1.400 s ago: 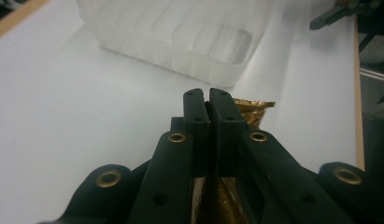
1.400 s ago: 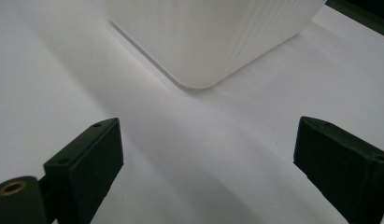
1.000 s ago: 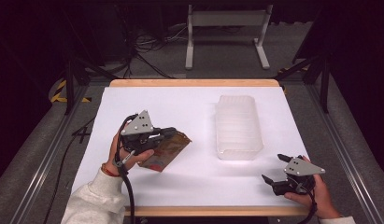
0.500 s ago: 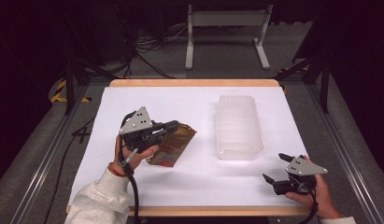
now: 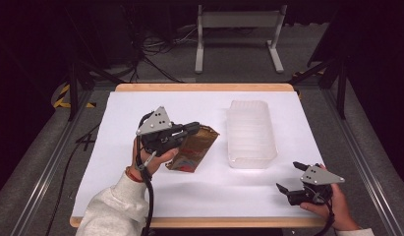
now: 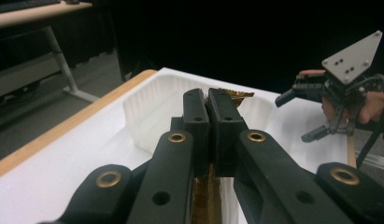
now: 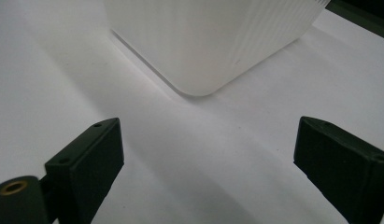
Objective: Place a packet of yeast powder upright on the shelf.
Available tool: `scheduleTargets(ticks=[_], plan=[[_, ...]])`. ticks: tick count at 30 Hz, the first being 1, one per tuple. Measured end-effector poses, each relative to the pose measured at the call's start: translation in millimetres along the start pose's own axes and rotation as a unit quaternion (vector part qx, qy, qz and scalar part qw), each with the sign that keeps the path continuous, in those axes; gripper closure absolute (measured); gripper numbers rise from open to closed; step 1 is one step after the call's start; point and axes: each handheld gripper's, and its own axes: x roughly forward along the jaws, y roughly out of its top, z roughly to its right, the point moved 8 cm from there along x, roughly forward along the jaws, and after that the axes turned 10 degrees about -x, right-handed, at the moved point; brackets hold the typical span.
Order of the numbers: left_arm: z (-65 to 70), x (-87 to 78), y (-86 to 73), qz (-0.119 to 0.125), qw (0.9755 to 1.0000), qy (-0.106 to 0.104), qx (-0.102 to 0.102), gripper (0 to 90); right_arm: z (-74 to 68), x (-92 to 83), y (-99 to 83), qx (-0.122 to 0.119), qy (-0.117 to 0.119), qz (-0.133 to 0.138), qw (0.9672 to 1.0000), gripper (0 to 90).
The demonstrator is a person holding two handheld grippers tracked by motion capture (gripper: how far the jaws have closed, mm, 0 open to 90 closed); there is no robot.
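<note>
A brown snack packet (image 5: 192, 147) is held, lifted, in the closed jaws of the left gripper (image 5: 188, 131); placement into the translucent plastic tub (image 5: 251, 132) seemingly remains. The right gripper (image 5: 291, 178) rests wide open, empty.

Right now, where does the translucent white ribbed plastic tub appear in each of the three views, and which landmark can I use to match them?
High view: the translucent white ribbed plastic tub sits right of centre on the white table cover.
Left gripper view: it lies behind the shut jaws, centre-left.
Right gripper view: its rounded corner is at top centre.
Shared landmark: the white table cover under the tub.
</note>
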Motion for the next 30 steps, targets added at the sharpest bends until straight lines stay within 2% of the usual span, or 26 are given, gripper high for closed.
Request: scheduleTargets(ticks=[5, 9, 13, 21, 30], plan=[[2.4, 7.1, 7.7, 0.005, 0.9999, -0.01, -0.009, 86.9, -0.1, 0.7, -0.1, 0.001, -0.001, -0.002, 1.0, 9.0], [5.8, 13.7, 11.9, 0.005, 0.9999, -0.01, -0.006, 86.9, 0.0, 0.6, -0.3, 0.002, 0.0, -0.002, 1.0, 8.9], [7.2, 23.9, 18.2, 0.007, 0.9998, -0.014, -0.014, 86.9, 0.9, 0.0, -0.2, 0.006, -0.001, 0.0, 1.0, 8.8], [17.9, 48.8, 34.5, 0.009, 0.9996, -0.025, -0.006, 86.9, 1.8, -0.6, -0.3, 0.005, -0.001, 0.002, 1.0, 8.8], [23.7, 68.3, 51.4, 0.028, 0.9991, -0.03, -0.011, 86.9, 1.8, -1.1, -0.9, 0.006, 0.0, 0.002, 1.0, 8.3]])
